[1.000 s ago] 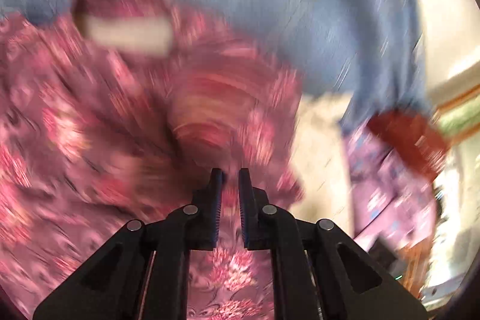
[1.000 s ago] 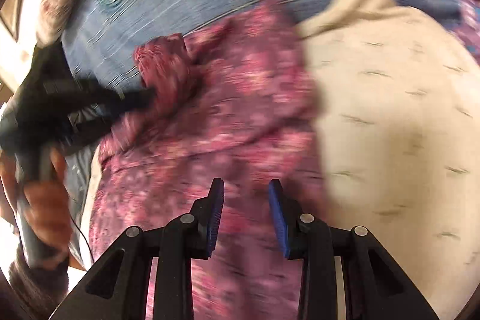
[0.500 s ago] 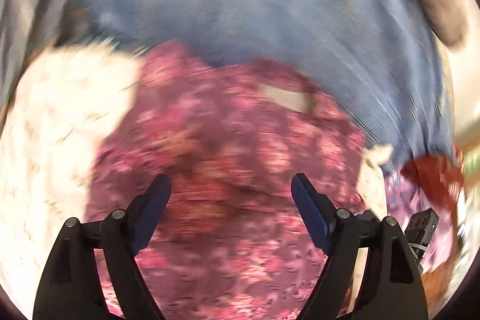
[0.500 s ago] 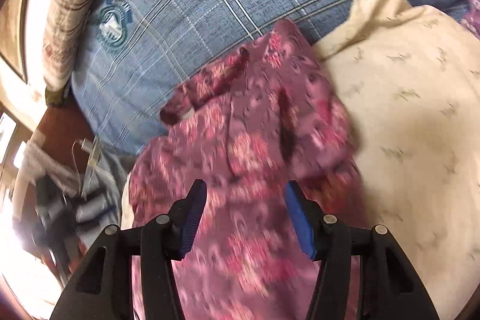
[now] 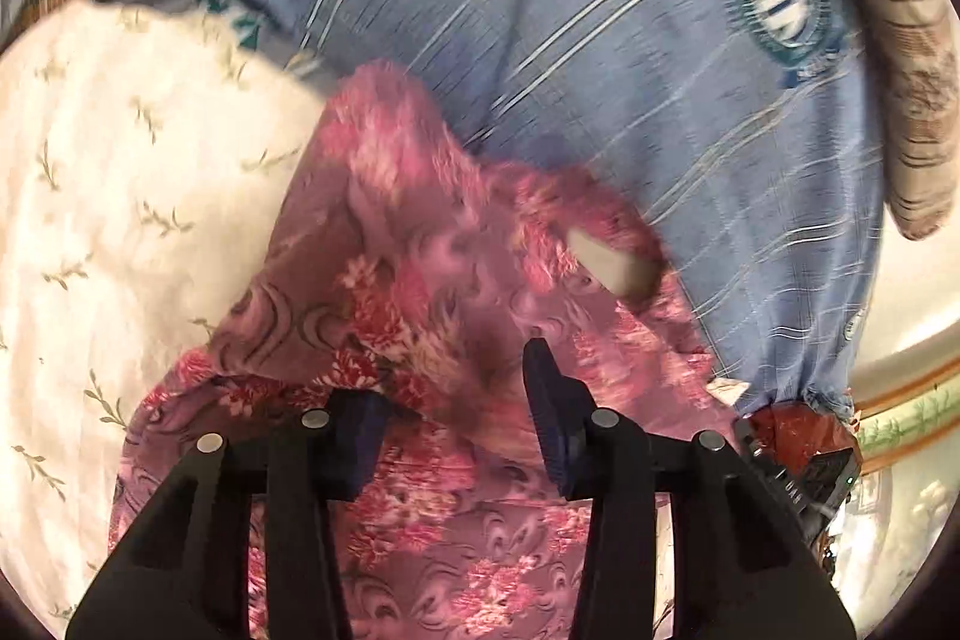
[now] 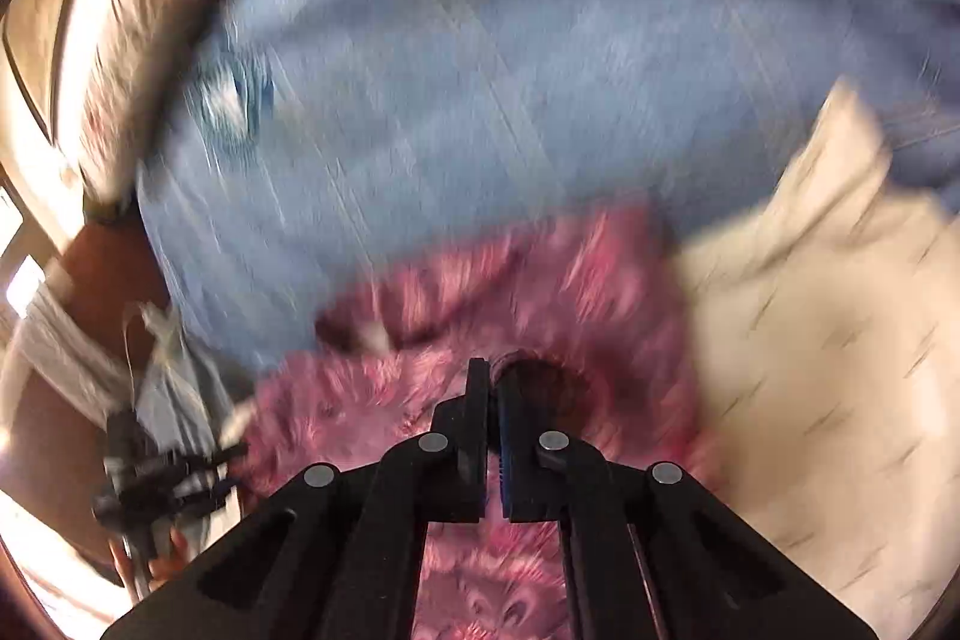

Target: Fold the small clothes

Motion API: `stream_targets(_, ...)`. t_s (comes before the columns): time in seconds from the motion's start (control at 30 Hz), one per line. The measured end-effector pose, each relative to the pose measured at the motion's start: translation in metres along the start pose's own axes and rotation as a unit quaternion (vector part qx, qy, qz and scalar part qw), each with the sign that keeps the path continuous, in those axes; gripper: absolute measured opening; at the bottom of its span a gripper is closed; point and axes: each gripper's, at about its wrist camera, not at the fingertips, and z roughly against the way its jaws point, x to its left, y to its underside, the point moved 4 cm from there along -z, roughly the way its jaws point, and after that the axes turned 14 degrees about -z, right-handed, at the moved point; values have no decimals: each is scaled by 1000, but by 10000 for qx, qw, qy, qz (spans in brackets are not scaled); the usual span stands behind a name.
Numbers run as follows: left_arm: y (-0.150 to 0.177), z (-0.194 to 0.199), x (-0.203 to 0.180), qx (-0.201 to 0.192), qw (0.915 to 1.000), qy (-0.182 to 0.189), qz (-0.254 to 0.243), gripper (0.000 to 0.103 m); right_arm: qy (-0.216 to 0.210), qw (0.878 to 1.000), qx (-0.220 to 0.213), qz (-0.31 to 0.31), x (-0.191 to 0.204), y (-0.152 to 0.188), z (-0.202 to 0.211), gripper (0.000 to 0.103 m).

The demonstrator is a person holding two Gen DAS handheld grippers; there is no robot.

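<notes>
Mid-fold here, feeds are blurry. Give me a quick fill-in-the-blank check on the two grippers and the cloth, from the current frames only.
1. The right gripper is ____ on the pink floral garment.
2. The left gripper has its jaws ____ over that garment.
3. The garment lies on a bedsheet whose main colour is ____.
4. Beside the garment lies a ____ cloth with small leaf sprigs.

Missing words: shut; open; blue; cream
</notes>
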Motion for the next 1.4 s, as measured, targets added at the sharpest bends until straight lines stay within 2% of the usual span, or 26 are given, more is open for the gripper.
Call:
stream_targets(0.07,6,2,-2,-22,9999,-73,-152,40,288,9995,-41,-120,-18,-9,3,1)
stream_targets(0.2,29,-6,12,267,9995,-161,-59,40,854,9945,576,-209,-56,15,-26,2)
stream_targets(0.3,34,-5,19,292,9995,-92,89,40,757,9942,710,-287,-63,30,-31,7)
stream_targets(0.37,31,0,16,236,9997,-50,17,44,551,9952,632,-505,-65,28,-27,11)
stream_targets(0.4,29,0,14,202,9998,-59,-28,47,475,9951,601,-627,-65,24,-25,23)
stream_targets(0.43,26,1,12,181,9998,-63,-49,54,402,9948,555,-757,-68,21,-23,41)
stream_targets(0.5,21,-3,9,165,9998,-97,-15,58,338,9944,316,-949,-68,13,-22,50)
stream_targets(0.6,18,-20,9,346,9991,-259,28,58,511,9943,306,-885,-60,4,-37,50)
stream_targets(0.63,18,-24,9,414,9986,-326,24,58,652,9943,408,-741,-56,3,-45,36)
stream_targets(0.67,20,-26,10,465,9983,-342,28,58,714,9949,421,-567,-54,-1,-46,16)
stream_targets(0.7,21,-26,10,465,9984,-312,16,58,670,9967,298,-338,-45,-5,-42,7)
stream_targets(0.77,22,-25,12,396,9982,-444,-104,58,506,9983,-111,-282,-39,-14,-28,7)
stream_targets(0.8,22,-27,15,408,9975,-554,-131,58,604,9973,-163,-386,-45,-17,-30,4)
stream_targets(0.9,20,-30,22,463,9976,-505,40,57,1415,9883,458,-338,-71,-9,-63,4)
stream_targets(0.93,20,-27,22,505,9975,-492,39,57,1437,9879,504,-307,-75,-6,-62,4)
stream_targets(1.03,21,-11,17,481,9982,-355,-98,57,986,9938,181,-479,-74,-4,-29,11)
stream_targets(1.1,23,1,14,373,9989,-240,-179,57,578,9965,268,-540,-71,6,-10,19)
stream_targets(1.13,24,4,13,341,9990,-214,-188,58,554,9967,301,-506,-70,11,-8,26)
stream_targets(1.2,27,-2,14,402,9985,-339,-178,59,615,9963,491,-357,-73,26,-10,34)
stream_targets(1.27,34,-17,20,722,9954,-616,-124,59,1082,9914,725,-98,-78,42,-25,33)
stream_targets(1.3,37,-20,20,824,9947,-619,-52,57,1222,9905,631,10,-76,44,-26,28)
stream_targets(1.33,39,-15,20,787,9954,-550,-35,57,1221,9909,565,8,-71,43,-21,28)
stream_targets(1.4,43,10,17,683,9969,-365,-115,57,956,9942,461,-151,-64,42,3,33)
